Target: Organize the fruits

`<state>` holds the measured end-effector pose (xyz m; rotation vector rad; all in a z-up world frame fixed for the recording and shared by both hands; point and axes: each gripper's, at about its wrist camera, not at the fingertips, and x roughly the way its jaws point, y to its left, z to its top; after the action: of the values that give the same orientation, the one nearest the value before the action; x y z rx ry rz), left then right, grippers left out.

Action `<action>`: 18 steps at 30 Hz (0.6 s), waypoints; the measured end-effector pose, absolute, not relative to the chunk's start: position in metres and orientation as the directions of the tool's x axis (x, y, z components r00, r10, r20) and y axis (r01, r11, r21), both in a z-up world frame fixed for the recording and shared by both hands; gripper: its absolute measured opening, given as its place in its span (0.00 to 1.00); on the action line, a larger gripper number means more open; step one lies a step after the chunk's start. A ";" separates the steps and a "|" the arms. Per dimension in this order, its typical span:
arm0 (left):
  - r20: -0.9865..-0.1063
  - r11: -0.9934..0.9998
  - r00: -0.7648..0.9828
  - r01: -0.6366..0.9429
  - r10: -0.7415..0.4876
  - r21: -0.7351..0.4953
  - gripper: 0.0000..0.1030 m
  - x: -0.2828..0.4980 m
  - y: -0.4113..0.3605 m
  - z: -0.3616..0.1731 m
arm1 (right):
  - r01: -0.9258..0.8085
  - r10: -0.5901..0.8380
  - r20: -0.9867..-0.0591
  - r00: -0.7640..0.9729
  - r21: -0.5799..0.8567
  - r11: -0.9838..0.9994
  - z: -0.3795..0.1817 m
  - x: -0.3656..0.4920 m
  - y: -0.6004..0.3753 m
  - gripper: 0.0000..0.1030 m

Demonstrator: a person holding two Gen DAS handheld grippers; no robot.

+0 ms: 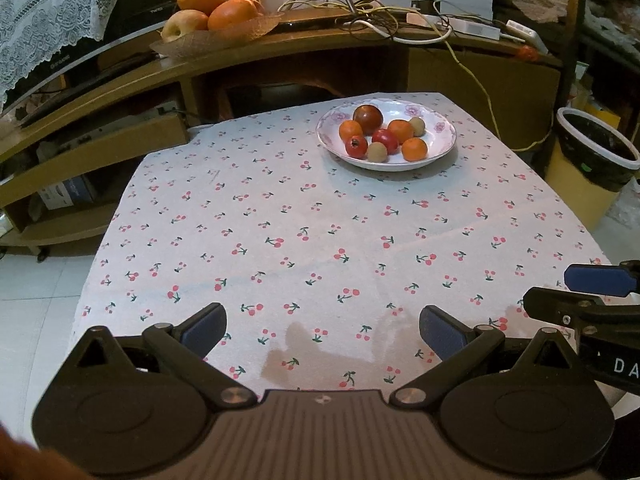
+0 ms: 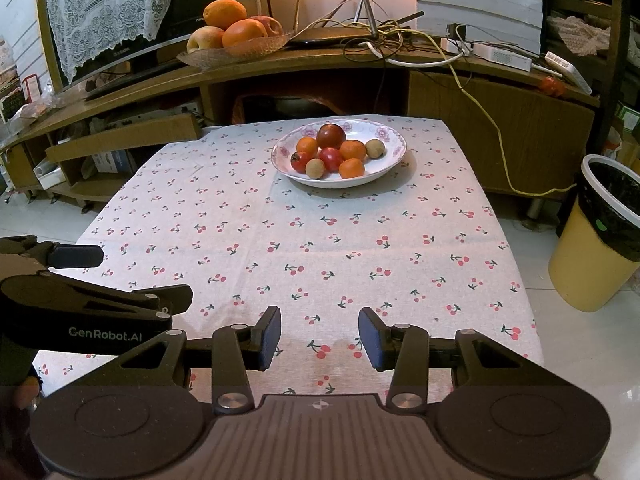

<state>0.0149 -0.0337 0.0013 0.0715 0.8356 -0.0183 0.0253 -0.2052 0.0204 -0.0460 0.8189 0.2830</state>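
Note:
A white floral plate (image 1: pixel 440 148) (image 2: pixel 384 168) stands at the far end of the cherry-print tablecloth (image 1: pixel 320 232) (image 2: pixel 320 248). It holds several small fruits: oranges (image 1: pixel 415 149) (image 2: pixel 352 168), red tomatoes (image 1: pixel 356 147) (image 2: pixel 331 159), a dark red fruit (image 1: pixel 368 119) (image 2: pixel 331 136) and pale round ones (image 1: pixel 377 152) (image 2: pixel 375 148). My left gripper (image 1: pixel 323 328) hovers open over the near edge, nothing between its fingers. My right gripper (image 2: pixel 319 338) hangs beside it, jaws partly apart and empty. Each gripper shows at the other view's edge.
A wooden cabinet (image 1: pixel 280 64) (image 2: pixel 480 92) runs behind the table with a basket of large oranges and apples (image 1: pixel 212 12) (image 2: pixel 236 34), cables and a router. A yellow bin (image 2: pixel 596 236) (image 1: pixel 592 152) stands on the floor to the right. A television under lace cloth (image 2: pixel 112 4) stands at far left.

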 end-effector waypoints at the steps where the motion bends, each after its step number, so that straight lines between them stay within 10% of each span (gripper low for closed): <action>1: -0.741 0.997 0.671 0.044 0.012 0.056 1.00 0.015 -0.033 0.001 | -0.267 0.231 -0.727 0.647 0.068 0.961 0.020 0.025 -0.205 0.43; 18: -0.742 0.997 0.670 0.056 0.007 0.059 1.00 0.014 -0.036 0.000 | -0.272 0.233 -0.730 0.642 0.068 0.960 0.019 0.024 -0.201 0.43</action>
<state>0.0142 -0.0357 0.0000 0.0792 0.8360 -0.0276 0.0236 -0.2014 0.0188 -0.0501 0.8249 0.2883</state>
